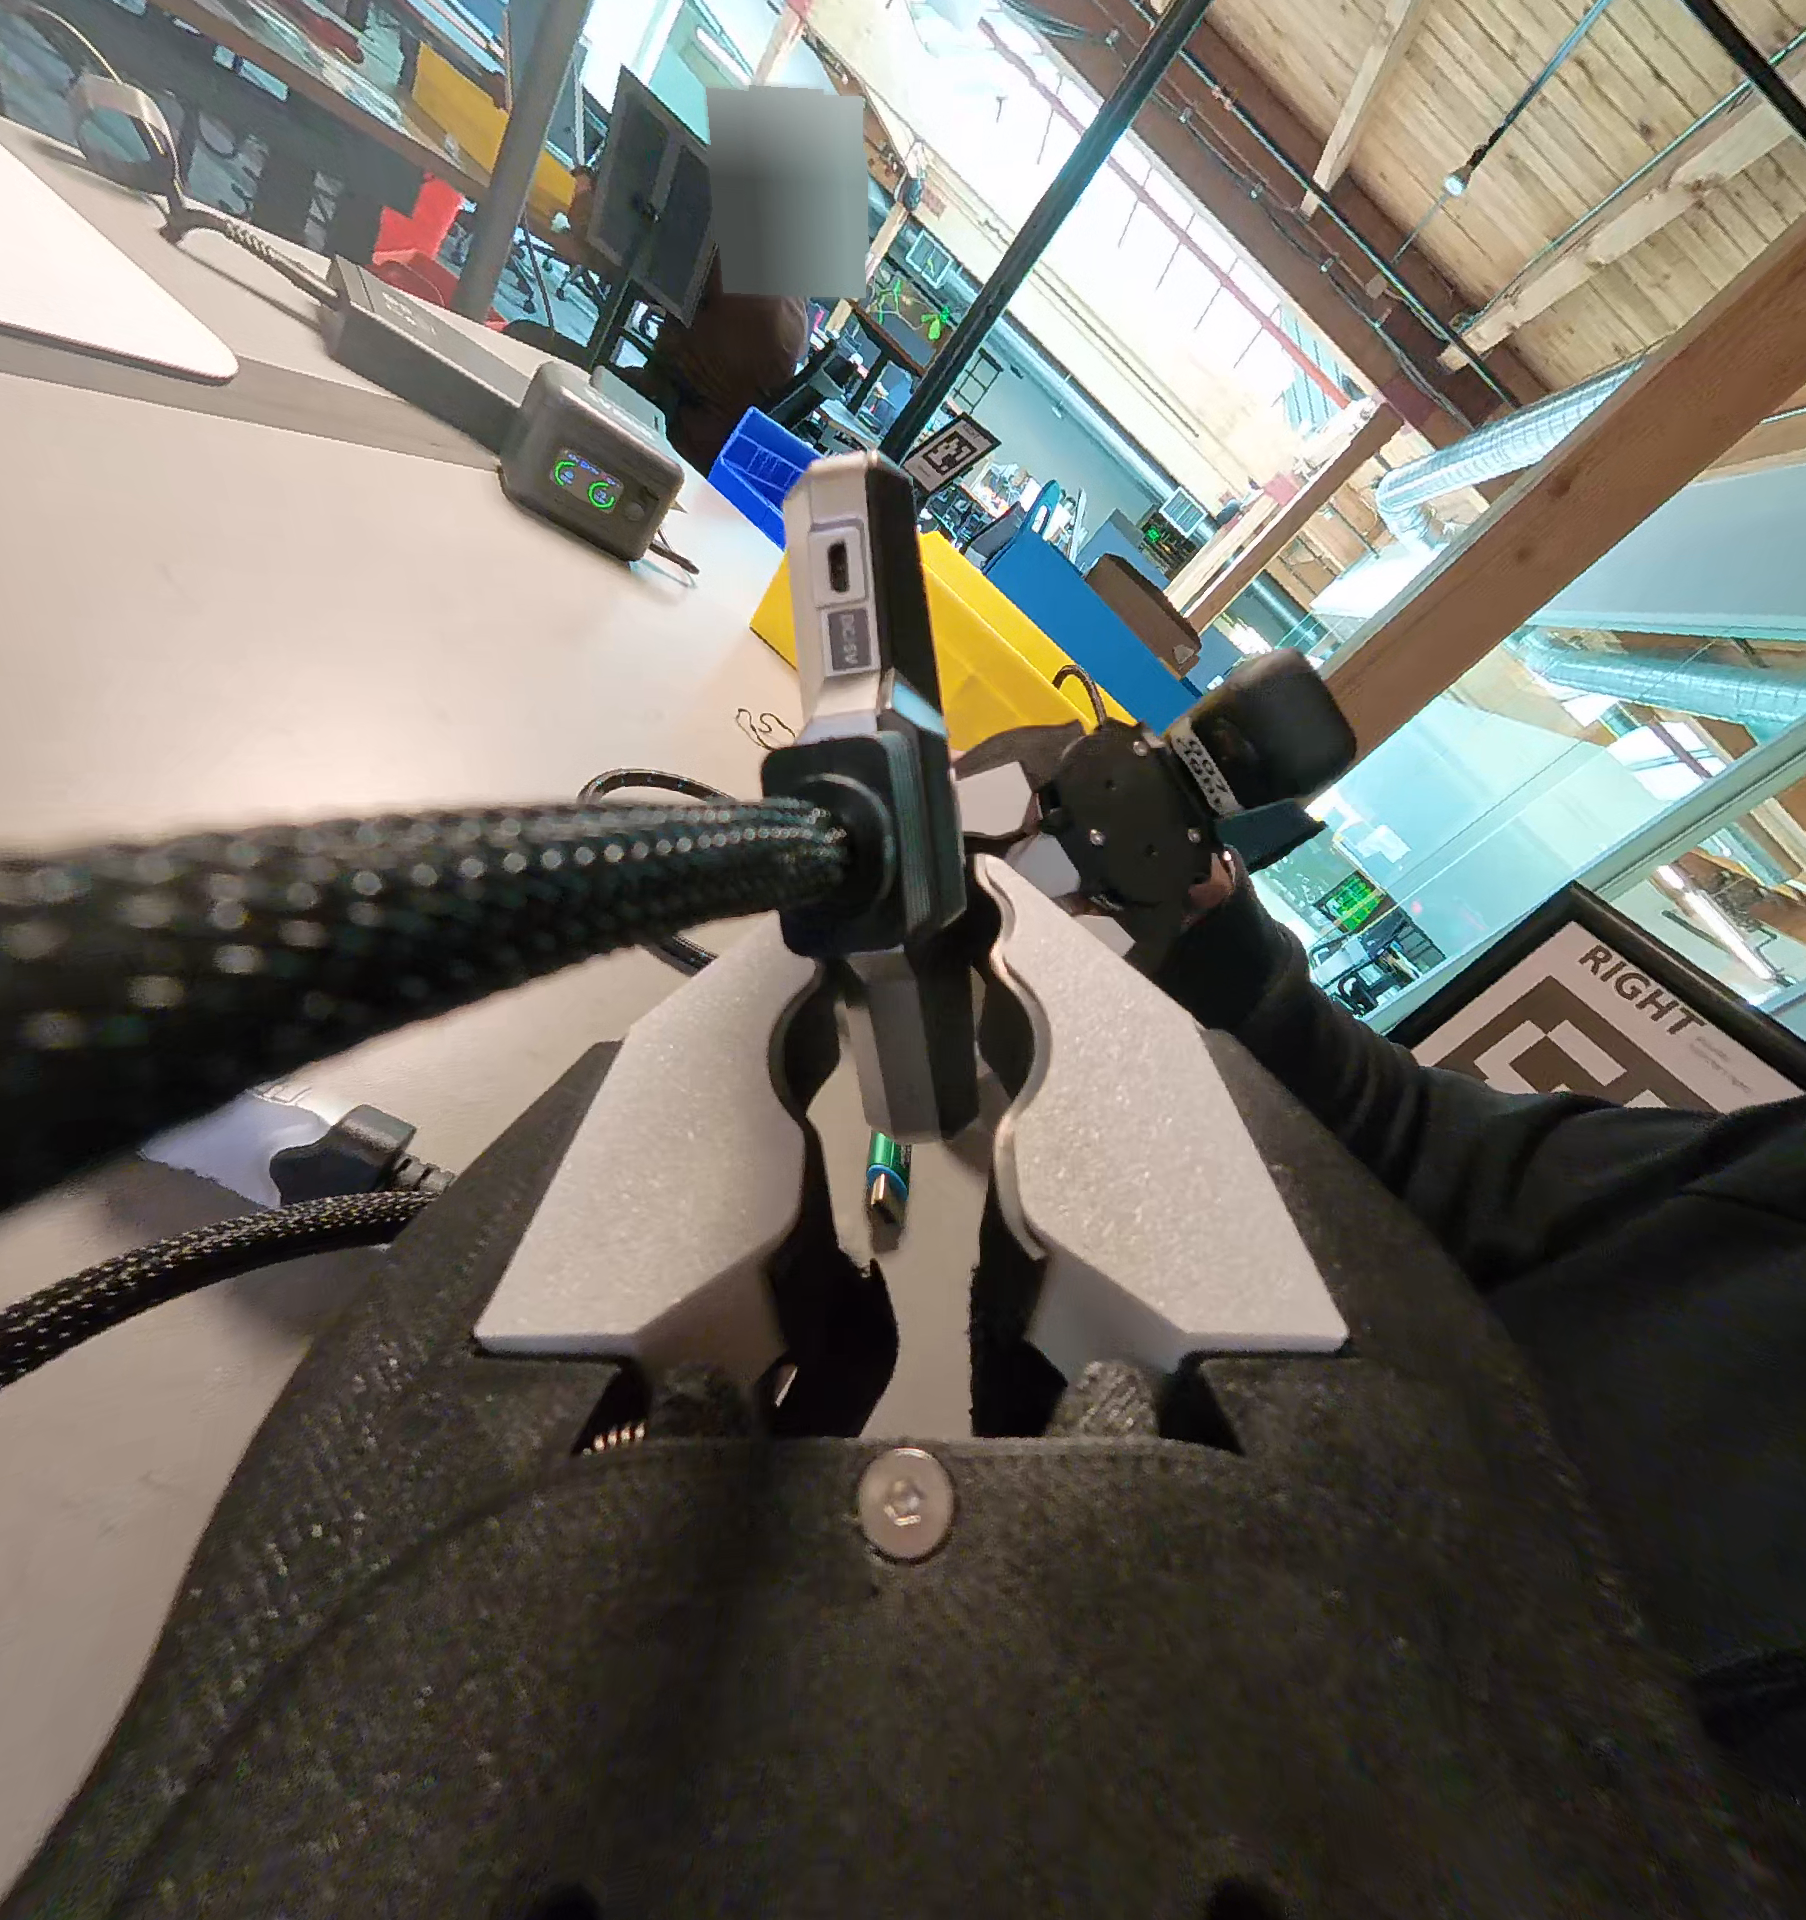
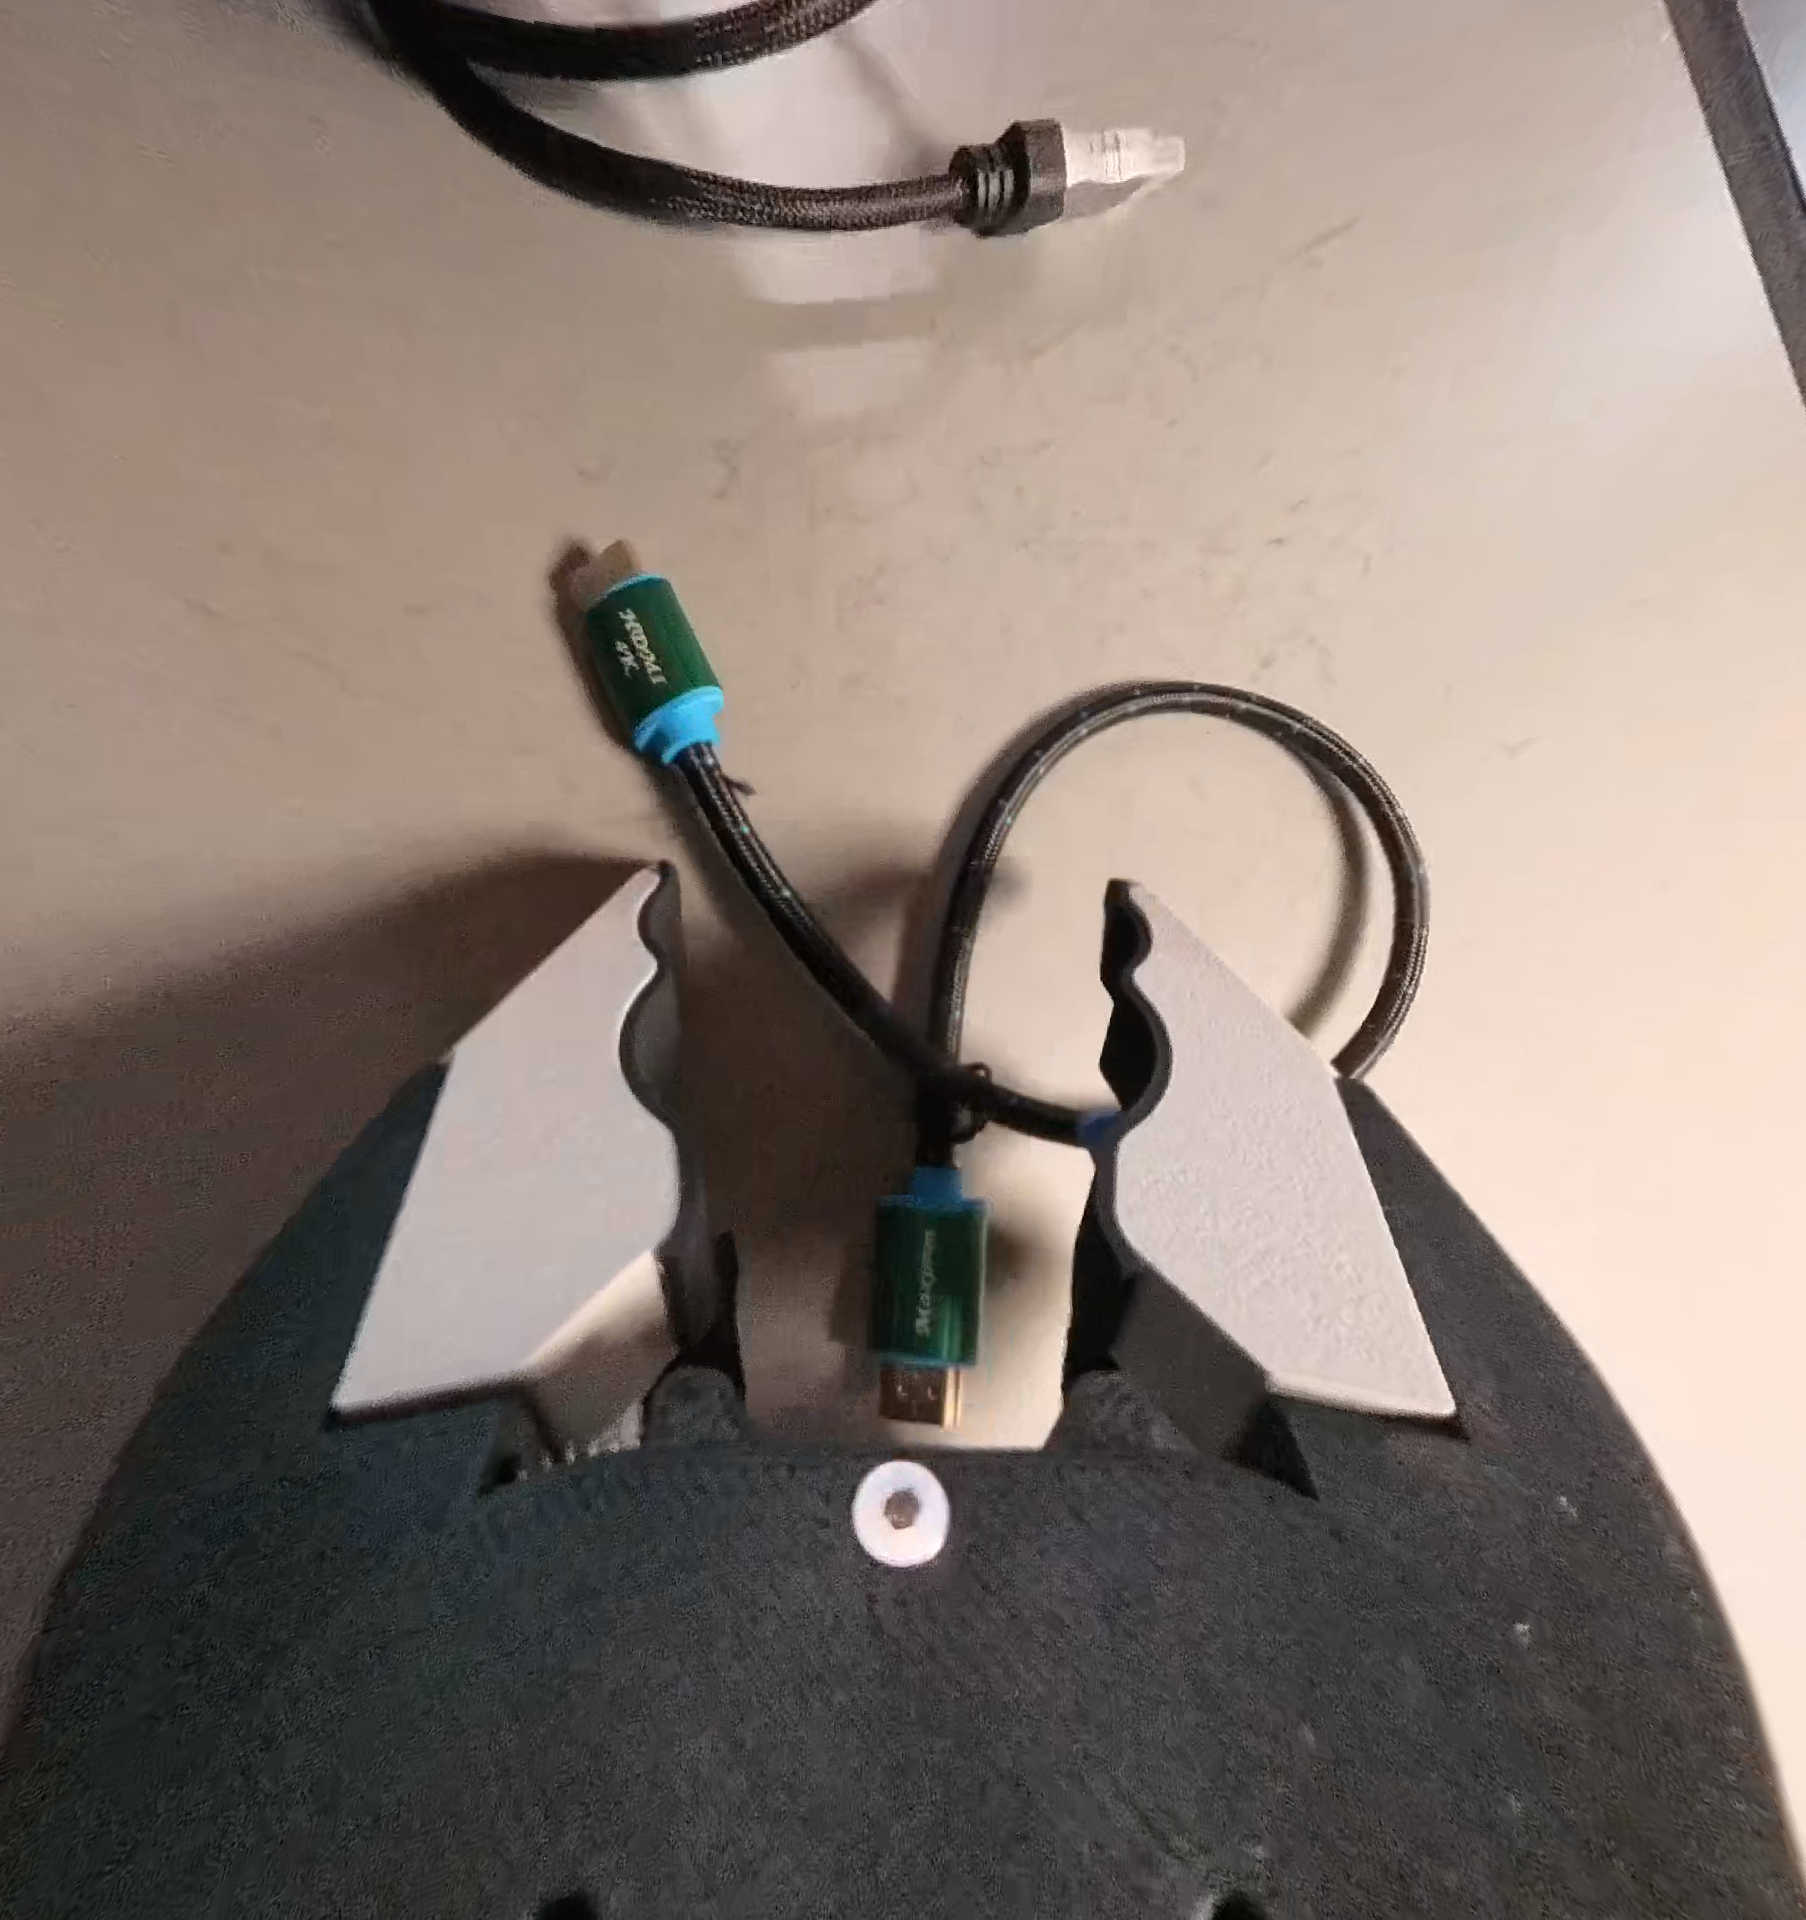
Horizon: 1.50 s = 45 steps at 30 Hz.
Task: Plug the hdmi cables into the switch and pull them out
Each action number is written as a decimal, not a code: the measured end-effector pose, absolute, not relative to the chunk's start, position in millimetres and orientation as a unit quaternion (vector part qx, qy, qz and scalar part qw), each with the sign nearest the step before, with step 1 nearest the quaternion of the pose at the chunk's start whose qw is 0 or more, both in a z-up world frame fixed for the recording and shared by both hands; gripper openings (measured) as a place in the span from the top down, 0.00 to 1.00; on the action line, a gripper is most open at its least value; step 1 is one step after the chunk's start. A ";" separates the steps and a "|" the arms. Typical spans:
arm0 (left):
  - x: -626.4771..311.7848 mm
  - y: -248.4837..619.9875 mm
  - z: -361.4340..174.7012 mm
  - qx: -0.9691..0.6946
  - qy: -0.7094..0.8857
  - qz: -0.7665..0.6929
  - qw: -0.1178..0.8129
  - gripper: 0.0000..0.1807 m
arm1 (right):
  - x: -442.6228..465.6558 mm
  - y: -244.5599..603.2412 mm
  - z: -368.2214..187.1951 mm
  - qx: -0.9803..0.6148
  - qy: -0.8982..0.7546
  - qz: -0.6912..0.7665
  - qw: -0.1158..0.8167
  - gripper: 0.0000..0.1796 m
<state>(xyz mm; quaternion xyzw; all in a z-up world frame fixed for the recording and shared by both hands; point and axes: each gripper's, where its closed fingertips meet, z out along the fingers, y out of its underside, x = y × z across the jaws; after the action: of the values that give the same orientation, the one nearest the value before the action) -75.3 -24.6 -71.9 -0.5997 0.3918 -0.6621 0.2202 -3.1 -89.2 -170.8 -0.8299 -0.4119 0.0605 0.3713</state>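
L gripper point(image 1: 904, 1023), grey-padded w/ black textured body, is pinching the slim grey-and-black HDMI switch box point(image 1: 868, 665) near its lower end, holding it up off the table, roughly upright. A thick black braided cable point(image 1: 411, 904) w/ black moulded plug point(image 1: 857, 842) is sitting plugged into the switch's side, running off to the left edge. Above that plug one port is showing open, w/ a small grey printed label under it; wording not reported. Below the switch, btwn the pads, a green connector tip is lying on the table.

R gripper point(image 2: 888, 987) is hovering spread wide over the beige tabletop point(image 2: 1294, 468), gripping nothing. Btwn its pads a short black braided HDMI cable point(image 2: 1377, 883) is lying looped, crossing over itself. Its near green metal plug w/ blue collar point(image 2: 925, 1288) is resting inside the gap, gold tip pointing toward the gripper body; the far green plug point(image 2: 655, 655) is lying just beyond the L pad tip. Both are carrying gold script branding.

Farther off, a second black braided cable end w/ clear-capped tip point(image 2: 1044, 177) is resting on the table.

In the left wrist view, further back: a dark power unit w/ two green ring lights point(image 1: 592, 468), yellow bin point(image 1: 992, 634), blue bin point(image 1: 764, 468), and a printed marker board point(image 1: 1605, 1029) at right.
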 end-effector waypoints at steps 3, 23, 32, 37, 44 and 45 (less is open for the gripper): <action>-74.0 -25.8 -73.9 -0.600 0.395 -0.660 0.219 0.88 | 0.2 -89.2 -173.7 -0.841 -0.406 0.082 0.347 0.64; -80.0 -1.0 -75.0 -0.619 0.352 -0.655 0.254 0.88 | 47.2 -169.6 -19.9 -0.763 -0.198 -0.021 0.615 0.96; -75.7 -7.0 -76.0 -0.618 0.359 -0.653 0.251 0.88 | 230.9 -259.7 18.3 -0.802 -0.158 -0.266 0.511 0.96; -73.1 -13.5 -80.1 -0.618 0.372 -0.648 0.246 0.88 | 279.6 -267.6 -83.5 -0.888 -0.158 -0.212 0.376 0.93; -71.2 -24.6 -81.9 -0.610 0.397 -0.645 0.233 0.87 | 276.2 -279.3 -69.6 -0.889 -0.118 -0.185 0.403 0.82; -70.5 -26.2 -82.7 -0.610 0.402 -0.643 0.231 0.87 | 272.9 -281.7 -62.1 -0.885 -0.117 -0.185 0.411 0.81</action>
<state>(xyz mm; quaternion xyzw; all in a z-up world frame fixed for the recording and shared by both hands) -70.5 -26.2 -82.7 -0.6098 0.4016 -0.6430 0.2311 272.9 -281.7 -62.1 -0.8850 -0.1172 -0.1846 0.4110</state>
